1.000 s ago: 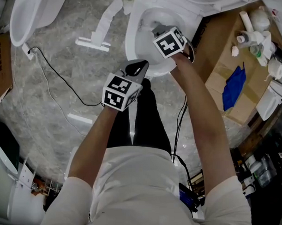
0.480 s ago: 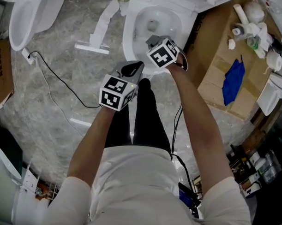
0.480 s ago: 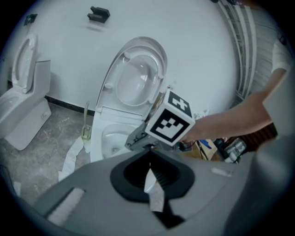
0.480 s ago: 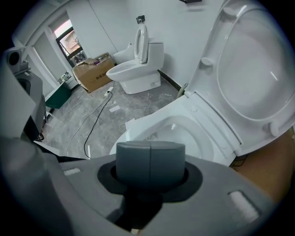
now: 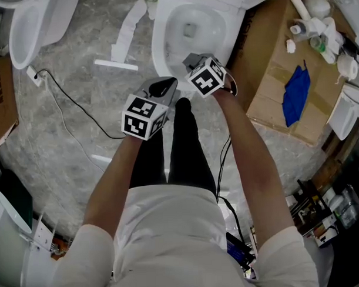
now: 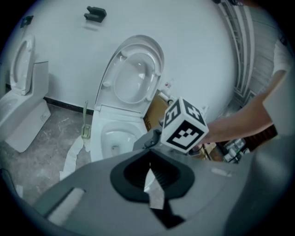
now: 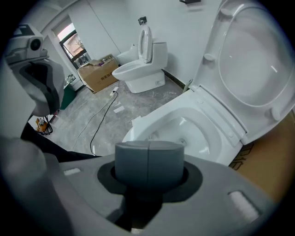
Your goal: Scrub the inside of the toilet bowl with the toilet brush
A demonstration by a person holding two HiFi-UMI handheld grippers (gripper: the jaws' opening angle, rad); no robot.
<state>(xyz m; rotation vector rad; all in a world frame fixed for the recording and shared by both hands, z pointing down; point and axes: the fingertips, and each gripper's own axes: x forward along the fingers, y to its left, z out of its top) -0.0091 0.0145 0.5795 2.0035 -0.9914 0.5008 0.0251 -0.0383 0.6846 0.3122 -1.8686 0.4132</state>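
White toilet bowl (image 5: 159,43), grey-veined floor (image 5: 77,67)

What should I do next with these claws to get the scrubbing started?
Probably open the left claw and reach it forward to the brush, which stands in its holder just left of the toilet. Both claws look shut and empty, with the right claw poised in front of the toilet, so nothing is in hand to scrub with yet.

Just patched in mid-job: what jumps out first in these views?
The open white toilet bowl sits at top centre of the head view, lid raised. The left tool and the shut, empty right tool hover before its near rim. A blue cloth lies on cardboard to the right.
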